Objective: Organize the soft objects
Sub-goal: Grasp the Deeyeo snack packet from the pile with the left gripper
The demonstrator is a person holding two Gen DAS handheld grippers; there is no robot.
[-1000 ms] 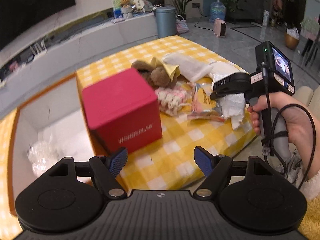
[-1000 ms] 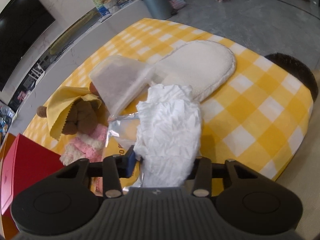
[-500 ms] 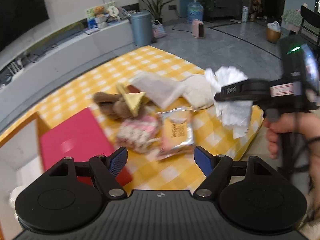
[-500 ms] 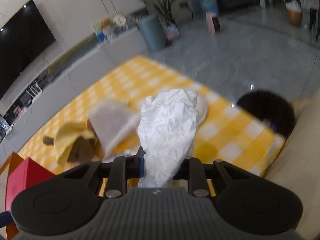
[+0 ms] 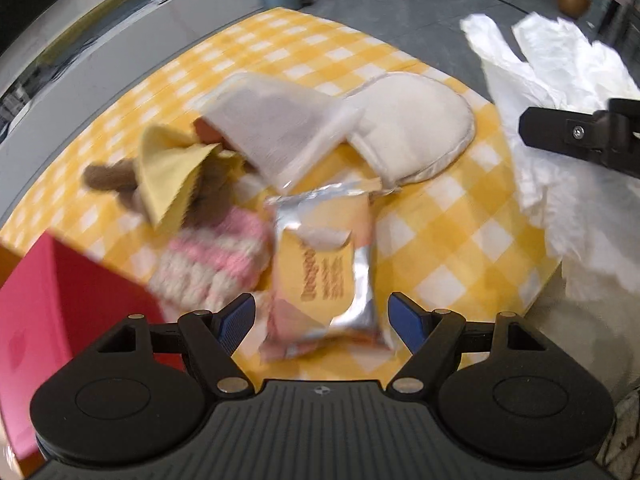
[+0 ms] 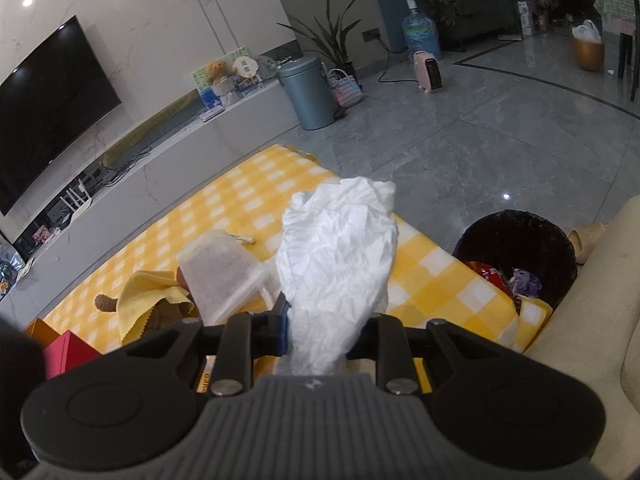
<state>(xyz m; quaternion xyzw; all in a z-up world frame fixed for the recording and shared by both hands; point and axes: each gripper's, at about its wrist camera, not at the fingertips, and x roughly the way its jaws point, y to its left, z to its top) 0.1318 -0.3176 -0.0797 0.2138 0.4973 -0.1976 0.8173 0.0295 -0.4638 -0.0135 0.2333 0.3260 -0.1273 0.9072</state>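
Note:
My right gripper (image 6: 320, 334) is shut on a crumpled white cloth (image 6: 340, 252) and holds it up above the yellow checked table; the cloth also shows in the left wrist view (image 5: 560, 92) at the right. My left gripper (image 5: 320, 318) is open and empty, low over a silver and yellow snack packet (image 5: 324, 280). Beside the packet lie a pink and white knitted piece (image 5: 212, 264), a brown plush toy under a yellow cloth (image 5: 168, 176), a clear bag (image 5: 272, 136) and a white slipper (image 5: 412, 120).
A red box (image 5: 60, 304) stands at the left of the table. A black waste bin (image 6: 520, 252) with wrappers stands on the floor off the table's right edge. A beige sofa (image 6: 592, 340) is at the right. A TV wall and grey bin are far behind.
My right gripper has lifted the white cloth off the table and tilted up. My left gripper has moved right, away from the red box, to over the snack packet.

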